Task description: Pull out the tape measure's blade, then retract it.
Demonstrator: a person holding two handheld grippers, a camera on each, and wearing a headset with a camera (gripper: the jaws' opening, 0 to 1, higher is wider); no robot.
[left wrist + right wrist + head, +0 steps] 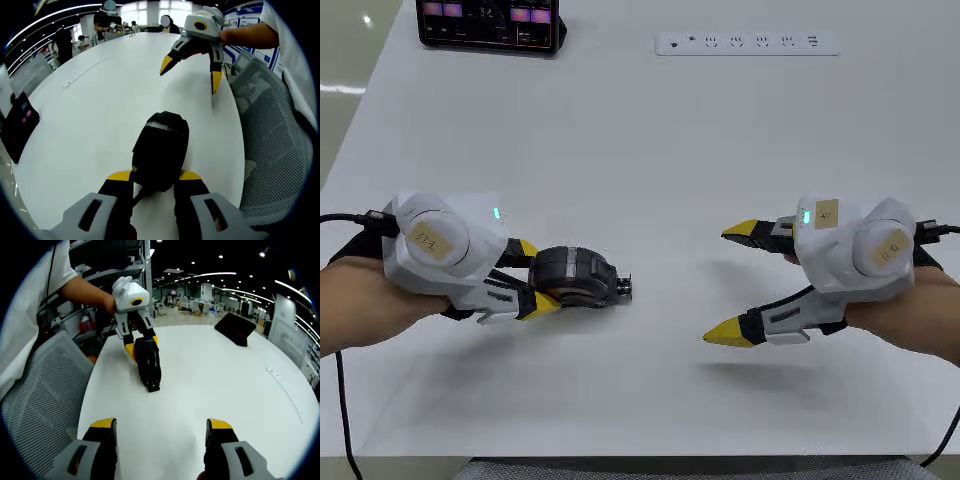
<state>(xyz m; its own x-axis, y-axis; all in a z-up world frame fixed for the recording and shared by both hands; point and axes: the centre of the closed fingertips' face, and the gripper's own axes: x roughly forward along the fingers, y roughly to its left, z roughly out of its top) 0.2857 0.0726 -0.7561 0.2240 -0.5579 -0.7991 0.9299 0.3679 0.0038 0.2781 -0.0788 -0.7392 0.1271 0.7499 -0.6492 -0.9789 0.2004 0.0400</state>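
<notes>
A black tape measure (pixel 575 277) lies on the white table (pixel 650 150), its blade tip (pixel 624 288) pointing right with no blade drawn out. My left gripper (pixel 533 278) is shut on the tape measure's (pixel 161 150) rear, yellow fingertips (pixel 120 175) pressed to both sides. In the right gripper view the tape measure (pixel 148 361) sits ahead with the left gripper (pixel 139 343) holding it. My right gripper (pixel 735 285) hovers wide open to the right, a gap of bare table between it and the blade tip. Its yellow fingertips (pixel 103 423) hold nothing.
A black tablet (pixel 490 24) stands at the table's far left edge and a white power strip (pixel 747 43) lies at the far right. A grey mesh chair (pixel 40 390) sits at the near edge. People stand beyond the table's far end (pixel 110 15).
</notes>
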